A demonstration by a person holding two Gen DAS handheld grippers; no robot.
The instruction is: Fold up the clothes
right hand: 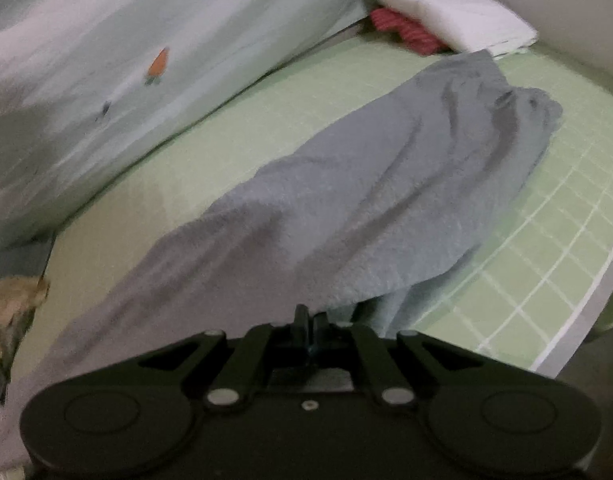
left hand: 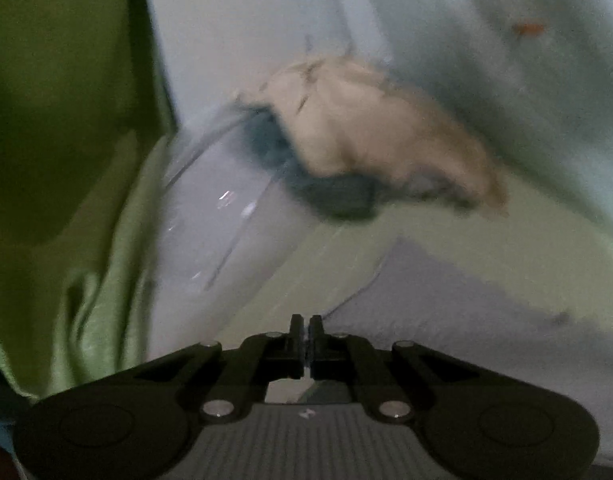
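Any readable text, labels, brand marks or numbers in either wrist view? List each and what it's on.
No readable text in either view.
Small pale mark on the left tongs body: too blurred to read.
Orange carrot motif on the pale sheet: a picture, no lettering.
Grey towel and green grid mat: no label or numbers visible.

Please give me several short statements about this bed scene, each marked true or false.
1. The grey terry towel lies on a red blanket. False: it lies on the green grid-patterned sheet.
2. The right tool has its fingers closed at the towel's near edge. True.
3. The pale quilt with an orange carrot print lies beside the towel. True.
4. The folded white cloth lies under the towel. False: it lies apart, beyond the towel's far end.
5. The left tool is wide open. False: its fingers are closed.
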